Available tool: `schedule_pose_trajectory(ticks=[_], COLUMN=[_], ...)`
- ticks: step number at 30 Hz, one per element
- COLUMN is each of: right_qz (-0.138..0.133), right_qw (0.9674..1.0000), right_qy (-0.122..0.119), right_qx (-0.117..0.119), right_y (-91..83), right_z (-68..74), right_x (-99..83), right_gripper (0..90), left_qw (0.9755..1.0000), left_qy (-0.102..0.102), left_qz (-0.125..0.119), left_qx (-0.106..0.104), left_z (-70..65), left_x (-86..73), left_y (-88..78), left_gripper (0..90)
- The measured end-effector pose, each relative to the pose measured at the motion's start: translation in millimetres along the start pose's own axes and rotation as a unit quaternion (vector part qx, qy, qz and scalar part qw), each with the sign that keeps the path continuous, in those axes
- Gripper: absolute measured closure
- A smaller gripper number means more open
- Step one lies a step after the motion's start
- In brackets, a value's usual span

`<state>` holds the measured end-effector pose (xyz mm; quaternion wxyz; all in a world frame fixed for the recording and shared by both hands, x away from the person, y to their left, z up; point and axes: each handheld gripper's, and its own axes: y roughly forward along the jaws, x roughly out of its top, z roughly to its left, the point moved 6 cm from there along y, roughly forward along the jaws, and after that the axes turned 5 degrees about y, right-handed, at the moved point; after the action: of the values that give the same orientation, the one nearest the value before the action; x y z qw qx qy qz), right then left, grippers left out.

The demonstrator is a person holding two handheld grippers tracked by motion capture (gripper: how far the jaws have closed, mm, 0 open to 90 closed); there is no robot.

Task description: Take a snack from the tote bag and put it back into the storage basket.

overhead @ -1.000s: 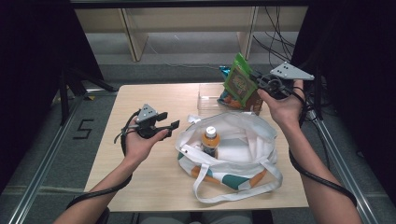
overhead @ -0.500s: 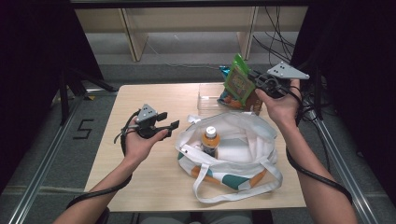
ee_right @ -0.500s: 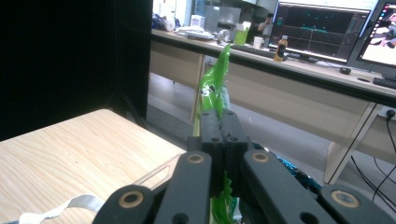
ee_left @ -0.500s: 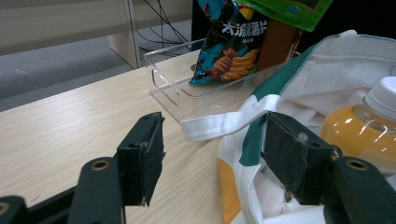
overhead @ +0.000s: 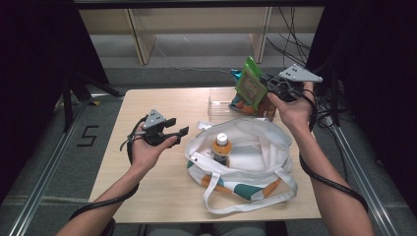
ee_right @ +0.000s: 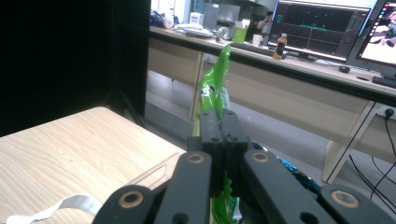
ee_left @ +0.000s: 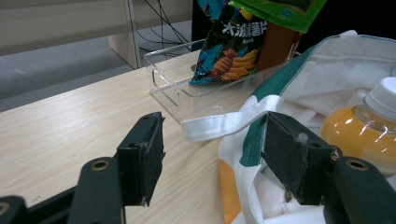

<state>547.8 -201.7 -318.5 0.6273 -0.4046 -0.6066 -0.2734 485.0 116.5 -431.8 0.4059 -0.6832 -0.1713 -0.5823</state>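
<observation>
Nearest the person, one white tote bag [overhead: 255, 162] with green and orange patches lies slumped open on the table [overhead: 147, 196], soft cloth that will fold and slide rather than stand, its two loop handles [overhead: 246, 194] trailing toward the near edge. One orange drink bottle [overhead: 221, 147] with a white cap stands inside it. Just left of the bag, the left hand-held gripper [overhead: 178, 132] hovers released, jaws wide apart with nothing between them, pointing at the bag's rim [ee_left: 219, 126]; that hem looks like the place to pinch to hold the mouth open. Farther back, the right hand-held gripper [overhead: 268, 87] is clenched on the edge of one green snack bag [overhead: 251, 88], held up above the clear plastic bin [overhead: 219, 103] at the table's far side. The packet is probably light, crinkly and slippery, its contents easily crushed, so the flat sealed edge is the right hold. One dark blue snack bag [ee_left: 229, 46] leans in the bin.
</observation>
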Motion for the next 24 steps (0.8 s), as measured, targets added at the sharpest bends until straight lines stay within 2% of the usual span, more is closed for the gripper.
schedule_pose_trajectory(ticks=[2,4,5,7,9,10,11,12,15,16,17,18,21,22,24], right_qz=[0.005,-0.002,0.004,-0.001,0.006,0.000,0.005,0.000,0.009,0.002,0.007,0.004,0.010,0.004,0.005], right_qw=[1.0000,1.0000,1.0000,1.0000,1.0000,1.0000,1.0000,1.0000,0.9999,1.0000,1.0000,1.0000,0.9999,1.0000,0.9999], right_qy=[0.004,-0.007,0.005,-0.006,0.006,-0.004,0.005,-0.004,0.009,0.000,0.006,-0.002,0.008,-0.004,0.003], right_qx=[0.001,-0.001,0.001,-0.002,-0.002,-0.002,-0.001,-0.002,-0.001,-0.002,-0.001,-0.004,-0.003,-0.003,-0.008], right_y=[0.9,2.7,2.6,4.5,5.3,7.0,6.9,8.3,8.7,9.9,9.9,10.6,12.0,13.3,14.2], right_z=[1.1,-0.8,1.0,-0.7,0.8,-1.0,-0.2,-2.0,-0.5,-1.7,-0.8,-2.3,-1.1,-2.7,-2.4], right_x=[-0.8,0.0,-1.1,-0.6,-2.3,-1.7,-2.6,-1.9,-3.0,-2.1,-2.7,-2.1,-3.5,-2.7,-3.7], right_gripper=[90.0,90.0,90.0,90.0,90.0,90.0,90.0,90.0,90.0,90.0,90.0,90.0,90.0,90.0,90.0], left_qw=[1.0000,1.0000,1.0000,1.0000,1.0000,1.0000,1.0000,1.0000,1.0000,1.0000,1.0000,1.0000,1.0000,1.0000,1.0000], left_qy=[0.000,-0.001,-0.001,-0.001,-0.001,-0.001,0.000,0.001,0.000,0.000,0.000,-0.001,0.000,0.000,0.000], left_qz=[0.000,-0.002,-0.002,-0.002,-0.001,-0.001,0.001,0.000,0.000,0.000,-0.001,-0.002,-0.002,-0.002,-0.001], left_qx=[0.000,-0.002,-0.003,-0.003,-0.003,-0.003,0.001,0.001,0.000,0.000,-0.001,-0.003,-0.002,-0.003,-0.001], left_z=[0.1,0.2,0.3,0.5,0.7,0.7,0.9,1.1,0.9,0.7,0.6,0.4,0.4,0.4,0.3], left_x=[0.0,0.1,0.1,0.1,0.0,0.0,0.1,0.3,0.4,0.3,0.2,0.2,0.2,0.3,0.1], left_y=[0.1,0.4,0.4,0.3,0.3,0.3,-0.5,-0.5,-0.5,-0.4,-0.1,0.4,0.5,0.5,0.3], left_gripper=[37.3,37.3,37.3,37.3,37.3,37.3,37.3,37.3,37.3,37.3,37.3,37.3,37.3,37.3,37.3])
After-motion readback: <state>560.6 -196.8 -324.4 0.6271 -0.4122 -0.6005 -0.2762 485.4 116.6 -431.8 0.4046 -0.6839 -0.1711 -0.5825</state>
